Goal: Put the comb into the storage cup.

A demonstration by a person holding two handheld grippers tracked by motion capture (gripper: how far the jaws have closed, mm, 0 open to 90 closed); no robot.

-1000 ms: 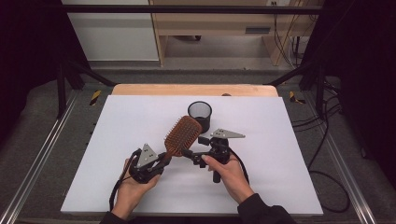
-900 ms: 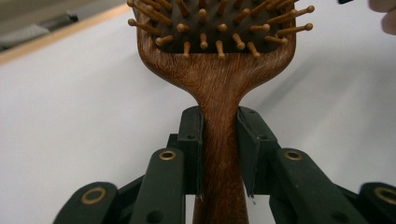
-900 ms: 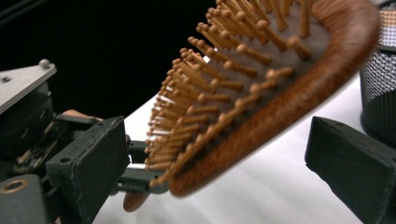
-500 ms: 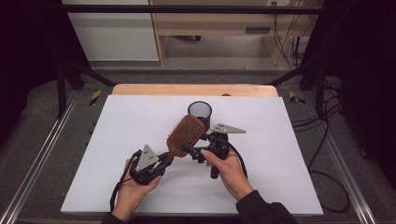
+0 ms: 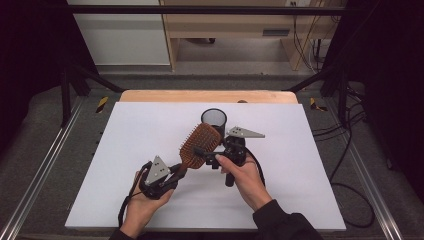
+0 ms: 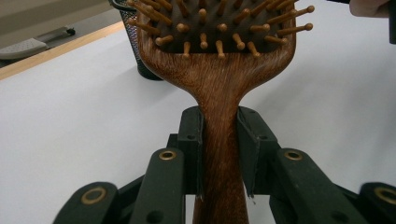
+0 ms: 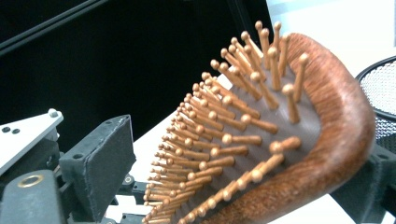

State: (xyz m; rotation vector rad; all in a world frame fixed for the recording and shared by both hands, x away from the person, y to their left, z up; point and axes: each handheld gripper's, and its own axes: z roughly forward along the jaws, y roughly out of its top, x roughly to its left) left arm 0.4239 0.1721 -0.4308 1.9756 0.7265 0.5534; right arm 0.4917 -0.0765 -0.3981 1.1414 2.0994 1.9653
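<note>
L gripper (image 5: 175,172) pinches hairbrush (image 5: 199,144) handle; head angles toward far edge, mesh cup (image 5: 213,119) just beyond; R gripper (image 5: 202,152) spread round head.

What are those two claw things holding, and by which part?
The left gripper clamps the wooden hairbrush by its handle, just below the head. The right gripper has its jaws on either side of the bristled head, but a firm grip cannot be told.

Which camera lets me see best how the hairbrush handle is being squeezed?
The left gripper view: the left gripper has both jaws pressed against the wooden hairbrush handle. The high view shows the handle small, from above. The right gripper view shows the bristles and the rim of the head, not the handle.
</note>
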